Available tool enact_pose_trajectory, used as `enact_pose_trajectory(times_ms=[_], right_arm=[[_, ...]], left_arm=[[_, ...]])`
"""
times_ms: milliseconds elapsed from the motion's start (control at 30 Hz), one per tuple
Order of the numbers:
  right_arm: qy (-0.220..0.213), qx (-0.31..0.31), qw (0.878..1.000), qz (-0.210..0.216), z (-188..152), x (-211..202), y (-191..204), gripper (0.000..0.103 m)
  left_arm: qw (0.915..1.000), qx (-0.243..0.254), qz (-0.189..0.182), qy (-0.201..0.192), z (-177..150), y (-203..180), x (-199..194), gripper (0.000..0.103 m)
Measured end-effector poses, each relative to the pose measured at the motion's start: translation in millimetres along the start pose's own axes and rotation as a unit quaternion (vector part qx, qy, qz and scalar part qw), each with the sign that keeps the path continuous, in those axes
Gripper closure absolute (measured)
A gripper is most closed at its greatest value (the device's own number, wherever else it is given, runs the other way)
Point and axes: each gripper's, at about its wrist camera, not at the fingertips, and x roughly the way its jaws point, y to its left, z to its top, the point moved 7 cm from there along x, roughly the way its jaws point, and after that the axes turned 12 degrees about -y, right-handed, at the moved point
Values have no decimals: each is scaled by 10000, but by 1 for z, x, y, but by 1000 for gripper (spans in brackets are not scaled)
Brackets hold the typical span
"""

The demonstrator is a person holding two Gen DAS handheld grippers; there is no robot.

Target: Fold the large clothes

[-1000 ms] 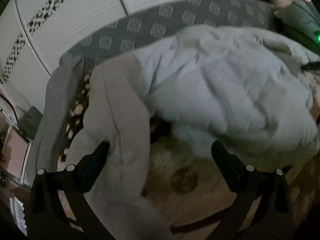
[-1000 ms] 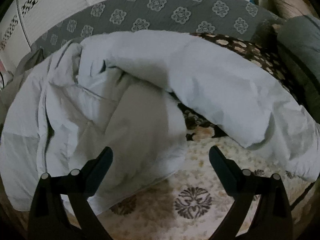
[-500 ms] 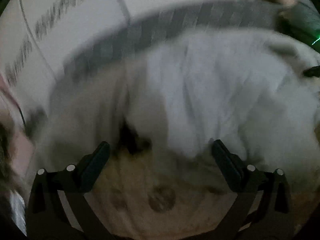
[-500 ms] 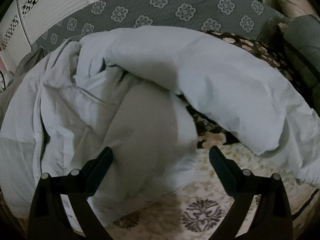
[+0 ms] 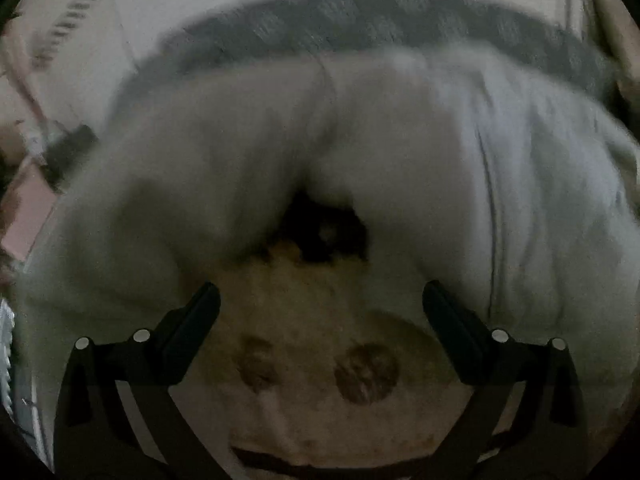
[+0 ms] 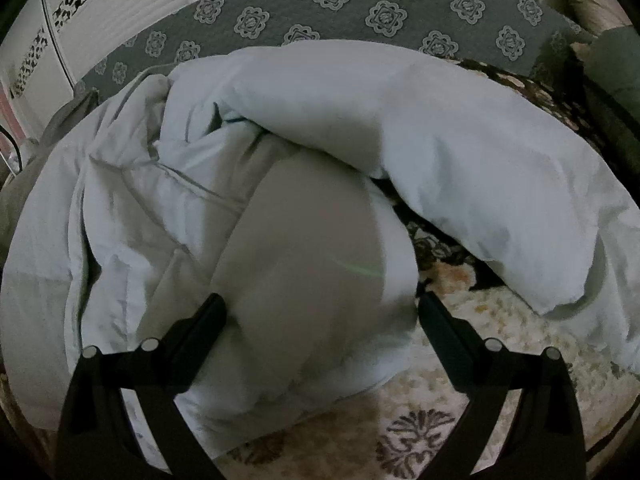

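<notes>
A large pale grey-blue padded garment (image 6: 168, 216) lies crumpled on a patterned cream bedspread (image 6: 492, 328). One puffy sleeve (image 6: 460, 168) arcs across the right. A smooth grey lining panel (image 6: 312, 248) bulges between the fingers of my right gripper (image 6: 322, 308), which is open and hovers just above it. The left wrist view is blurred. There the garment (image 5: 460, 184) arches over a dark gap, and my left gripper (image 5: 320, 296) is open above the bare bedspread (image 5: 304, 320), holding nothing.
A grey floral-patterned blanket (image 6: 360, 12) runs along the far edge of the bed, with white panelled wall (image 6: 132, 4) behind it. A dark floral cover (image 6: 560, 96) and dark bundle (image 6: 616, 60) sit at far right. Bare bedspread shows near the front.
The left gripper has swung left and in, blurring its view; the garment now arches across it. The right gripper has moved closer to the grey lining panel. Both stayed open.
</notes>
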Motion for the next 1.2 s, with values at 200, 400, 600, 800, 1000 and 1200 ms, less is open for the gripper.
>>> enact_pose_trajectory(times_ms=[200, 400, 600, 800, 1000, 1200], right_arm=[[-37, 93, 9999, -27, -5, 5, 2, 3], [1, 14, 9997, -224, -7, 14, 6, 9], [-14, -166, 9998, -55, 6, 13, 19, 74], [-602, 260, 9975, 262, 47, -29, 30, 87], [-2120, 1031, 9677, 896, 123, -163, 45, 89], [-2264, 420, 9639, 1336, 119, -257, 52, 83]], left_arm=[[9961, 802, -367, 15, -14, -66, 44, 3], [9967, -35, -800, 132, -19, -68, 62, 3], [9958, -44, -914, 59, -9, -66, 51, 32], [9898, -847, -1101, -310, 30, -27, 10, 94], [9647, -1850, -1355, -1292, 96, 47, -93, 96], [9399, -2358, -1766, -1727, 110, 119, -192, 80]])
